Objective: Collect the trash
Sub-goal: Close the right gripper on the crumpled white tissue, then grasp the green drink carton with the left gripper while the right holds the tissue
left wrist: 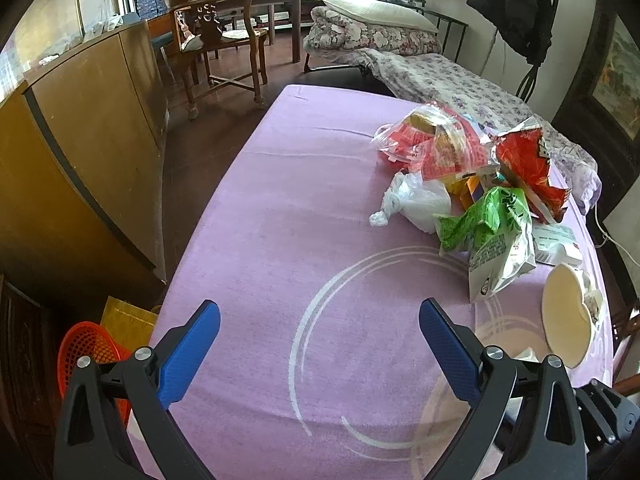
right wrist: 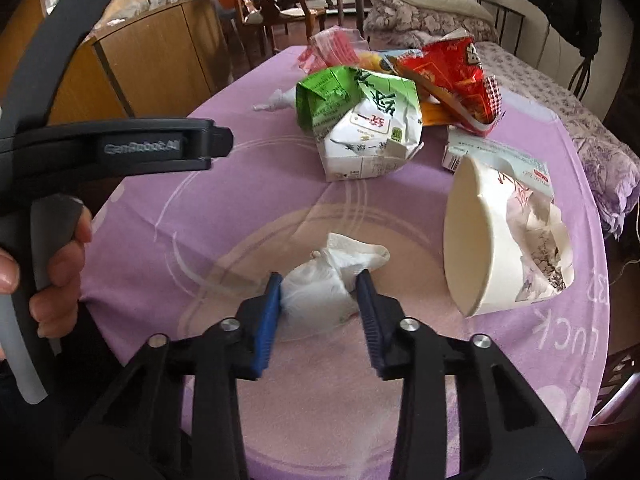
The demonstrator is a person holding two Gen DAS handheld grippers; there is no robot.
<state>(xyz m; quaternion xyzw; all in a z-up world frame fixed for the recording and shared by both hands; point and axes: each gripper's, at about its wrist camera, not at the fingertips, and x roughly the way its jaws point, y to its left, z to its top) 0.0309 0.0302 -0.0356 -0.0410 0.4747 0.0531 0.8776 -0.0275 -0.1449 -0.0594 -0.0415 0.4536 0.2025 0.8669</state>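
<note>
Lilac cloth covers the tabletop [right wrist: 168,216], and my right gripper [right wrist: 320,284] has its jaws narrowed onto a crumpled white tissue [right wrist: 320,280], pads pressing both sides, dead centre below me. At two o'clock from it lies a tipped paper cup [right wrist: 476,240], mouth facing nine o'clock, long axis running left to right, close beside my right finger. At twelve sits a crushed green-and-white carton [right wrist: 360,128], with a red snack bag [right wrist: 452,72] behind it at one. My left gripper [left wrist: 320,348] hangs over bare cloth, jaws wide, nothing between them. An orange basket [left wrist: 90,356] is off the tabletop's edge at eight.
</note>
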